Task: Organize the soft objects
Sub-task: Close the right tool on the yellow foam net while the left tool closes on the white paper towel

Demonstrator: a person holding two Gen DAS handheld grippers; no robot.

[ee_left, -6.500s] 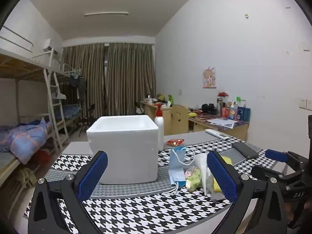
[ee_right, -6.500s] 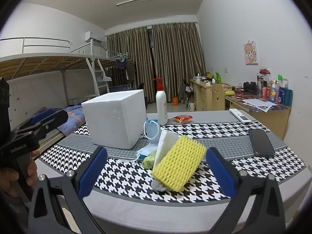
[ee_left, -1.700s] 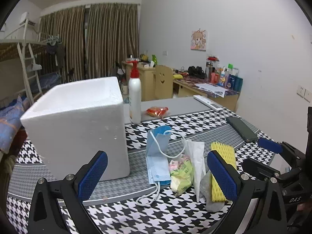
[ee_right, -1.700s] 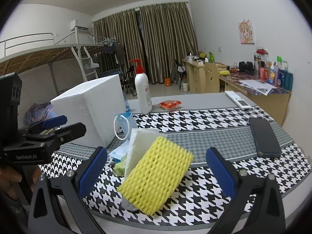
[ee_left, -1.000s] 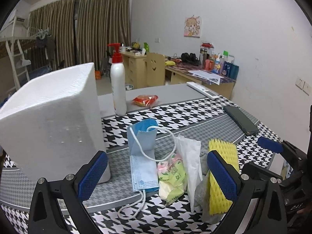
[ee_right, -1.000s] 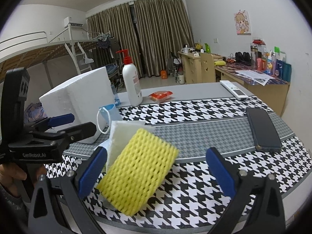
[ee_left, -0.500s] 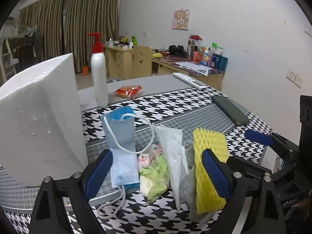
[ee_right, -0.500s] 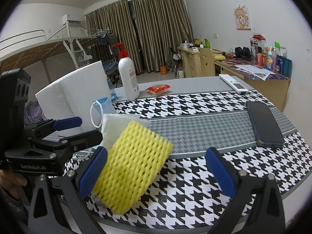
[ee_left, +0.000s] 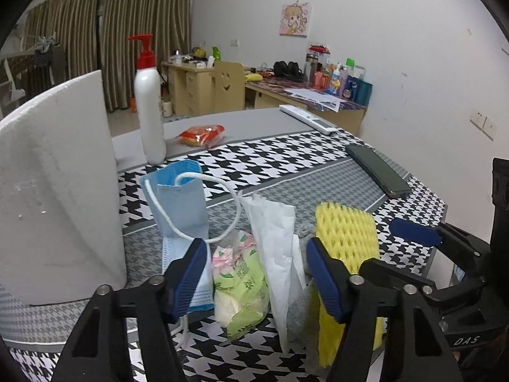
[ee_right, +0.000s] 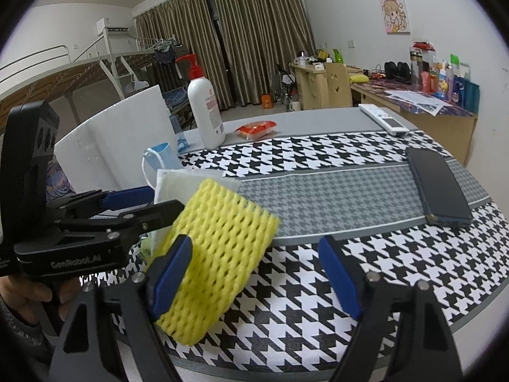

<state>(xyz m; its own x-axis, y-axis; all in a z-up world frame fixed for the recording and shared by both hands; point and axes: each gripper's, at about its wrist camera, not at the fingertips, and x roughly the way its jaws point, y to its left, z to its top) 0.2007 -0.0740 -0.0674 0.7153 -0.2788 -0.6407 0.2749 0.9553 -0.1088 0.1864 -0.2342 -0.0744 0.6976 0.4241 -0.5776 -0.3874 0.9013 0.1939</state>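
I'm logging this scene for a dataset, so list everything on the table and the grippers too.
Foam box: 1, white, left side of the table.
Pump bottle: 1, white with red pump, behind the box.
Snack packet: 1, red, on the grey strip beside the bottle.
Remote: 1, white, far edge.
Phone: 1, dark, right side.
Face mask: 1, blue, leaning up in the pile.
Green packet: 1, green and pink, centre of the pile.
White bag: 1, white, upright beside the packet.
Foam net: 1, yellow, right end of the pile.
Tablecloth: 1, black-and-white houndstooth.
Left gripper: 1, black, blue pads, open around the packet.
Right gripper: 1, black, blue pads, open by the net.
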